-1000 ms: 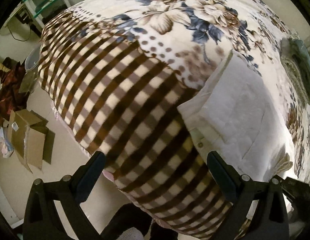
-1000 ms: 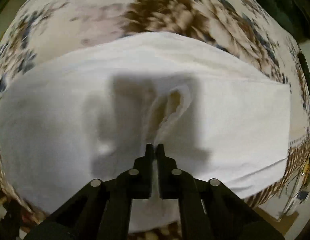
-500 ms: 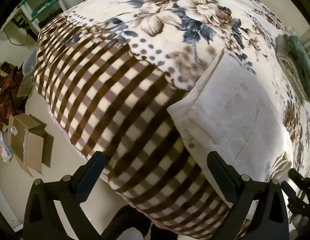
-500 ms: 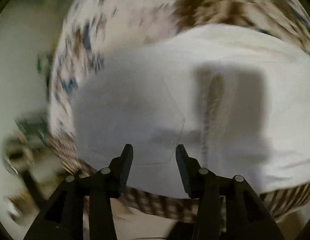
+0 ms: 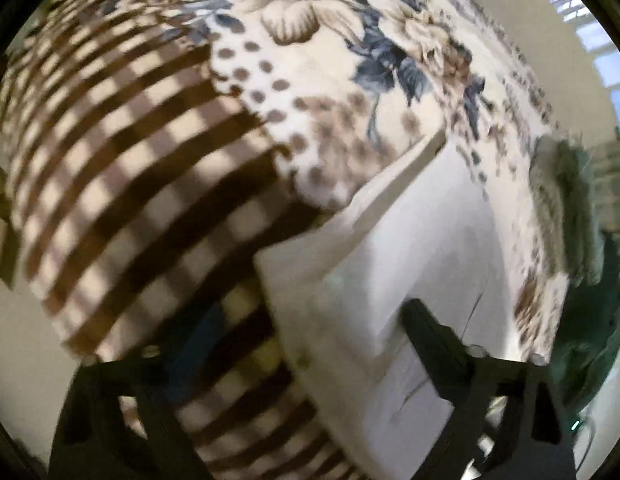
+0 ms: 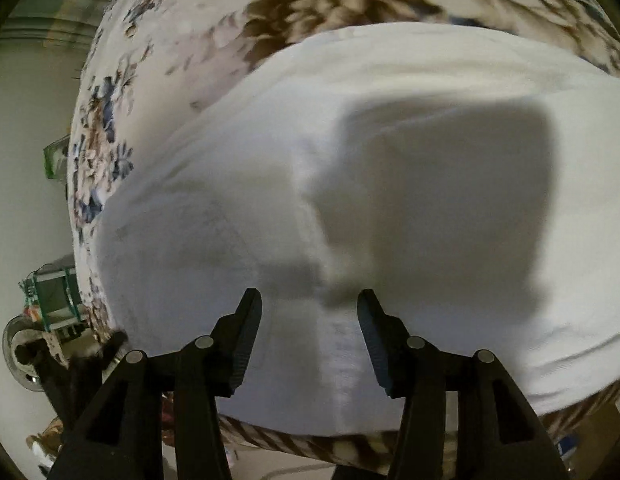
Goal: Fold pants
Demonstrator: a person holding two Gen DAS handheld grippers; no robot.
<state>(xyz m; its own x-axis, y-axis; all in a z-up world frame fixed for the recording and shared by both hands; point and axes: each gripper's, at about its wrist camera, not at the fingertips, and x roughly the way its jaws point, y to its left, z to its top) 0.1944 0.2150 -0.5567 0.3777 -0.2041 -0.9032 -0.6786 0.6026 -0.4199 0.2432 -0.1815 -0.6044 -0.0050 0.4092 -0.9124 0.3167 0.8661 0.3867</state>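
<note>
Right now the right gripper point(image 6: 309, 320) hangs with its 2 black fingers point(image 6: 245, 332) spread wide apart, gripping nothing. Between and just beyond those fingers lie the folded white cotton pants point(image 6: 390, 208), spread flat across most of the right wrist view, and a soft ridge of cloth rises just ahead of the gap between the fingertips. A broad grey shadow sits on the cloth ahead of the right-hand finger. Beyond the far edge of the pants comes the cream floral fleece blanket point(image 6: 181, 40) on the bed, its brown and blue flowers blurred. To the left of the left-hand finger, past the bed's edge, a green wire rack point(image 6: 53, 296) stands on the floor.

In the left wrist view, the left gripper point(image 5: 293, 332) also stands wide open and holds nothing; its left-hand finger is badly blurred, and its right-hand finger point(image 5: 426, 332) lies over the white pants point(image 5: 390, 288). The waistband corner with a small button point(image 5: 303, 360) sits between the 2 fingers. Ahead of the left-hand finger the blanket shows its brown and cream check point(image 5: 129, 168), and farther on, dots and large flowers. Beyond the right-hand finger, a dark green cloth point(image 5: 570, 208) lies at the blanket's far edge.
</note>
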